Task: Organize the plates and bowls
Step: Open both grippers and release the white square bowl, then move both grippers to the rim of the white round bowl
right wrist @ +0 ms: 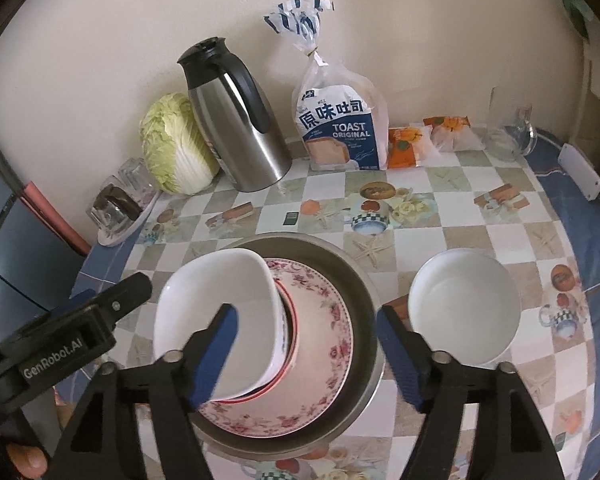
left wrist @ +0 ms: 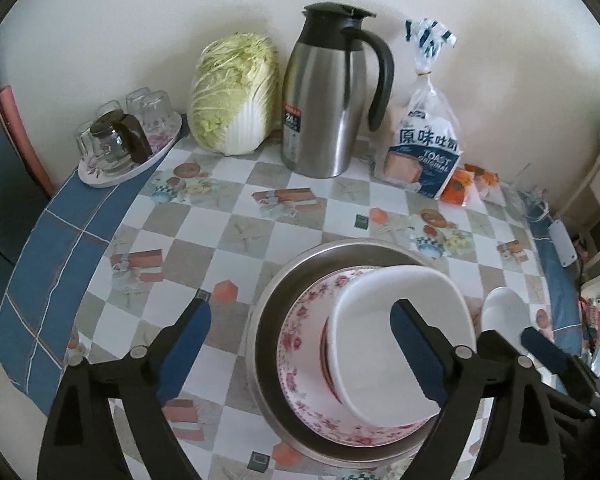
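Left gripper (left wrist: 304, 344) spread wide, nothing pinched. Right gripper (right wrist: 308, 350) spread too, pads clear of dishes. White bowl (right wrist: 216, 320) tilted atop stack, lower centre of frame: floral plate (right wrist: 320, 344) in metal pan (right wrist: 364, 280). Second white bowl (right wrist: 464, 304) alone, right of pan. Thermos (left wrist: 328, 96) upper centre.

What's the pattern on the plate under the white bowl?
Pink and red flowers around the plate rim; clearest in the right wrist view.

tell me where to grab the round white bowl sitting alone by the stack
Grip the round bowl by its rim, one finger inside and one outside, coming from above on its near side. It stands upright, open and empty, with bare table around it, and the right gripper is open beside it.
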Action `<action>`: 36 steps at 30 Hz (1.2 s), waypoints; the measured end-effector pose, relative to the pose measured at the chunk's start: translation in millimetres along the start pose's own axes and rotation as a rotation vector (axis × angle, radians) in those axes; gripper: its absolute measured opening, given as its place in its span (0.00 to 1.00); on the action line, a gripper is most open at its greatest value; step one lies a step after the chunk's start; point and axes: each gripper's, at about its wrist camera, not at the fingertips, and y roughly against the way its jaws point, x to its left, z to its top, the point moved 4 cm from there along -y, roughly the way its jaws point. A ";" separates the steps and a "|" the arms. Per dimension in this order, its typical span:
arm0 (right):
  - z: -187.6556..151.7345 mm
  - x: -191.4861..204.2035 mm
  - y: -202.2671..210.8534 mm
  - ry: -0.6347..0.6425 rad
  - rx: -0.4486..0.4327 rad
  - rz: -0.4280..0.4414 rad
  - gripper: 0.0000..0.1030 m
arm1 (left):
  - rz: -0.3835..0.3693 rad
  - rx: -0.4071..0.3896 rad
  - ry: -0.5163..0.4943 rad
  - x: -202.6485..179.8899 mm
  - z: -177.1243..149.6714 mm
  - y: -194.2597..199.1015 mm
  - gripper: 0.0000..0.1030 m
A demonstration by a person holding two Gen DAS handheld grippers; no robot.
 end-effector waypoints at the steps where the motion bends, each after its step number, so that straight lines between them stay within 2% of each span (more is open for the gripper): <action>1: -0.2 -0.7 -0.3 0.002 -0.001 -0.002 0.80 | 0.004 0.007 -0.002 0.2 -1.0 -1.4 0.89; 7: -1.7 -2.9 -2.1 0.010 0.002 -0.009 0.95 | 0.015 0.028 -0.022 -1.6 -4.6 -6.5 0.89; 10: -2.2 -4.8 -3.6 0.006 0.005 -0.006 0.99 | 0.021 0.016 -0.023 -2.0 -3.8 -4.7 0.90; 21: 0.9 -14.7 3.3 -0.013 -0.012 -0.003 1.00 | 0.038 -0.041 -0.013 -5.2 1.3 6.8 0.91; 31: 3.8 -47.1 19.2 -0.064 -0.047 -0.020 1.00 | 0.006 -0.111 -0.106 -53.2 0.7 27.5 0.91; 36: 3.7 -73.4 26.9 -0.109 -0.060 -0.041 1.00 | -0.024 -0.110 -0.141 -77.4 -4.1 27.3 0.91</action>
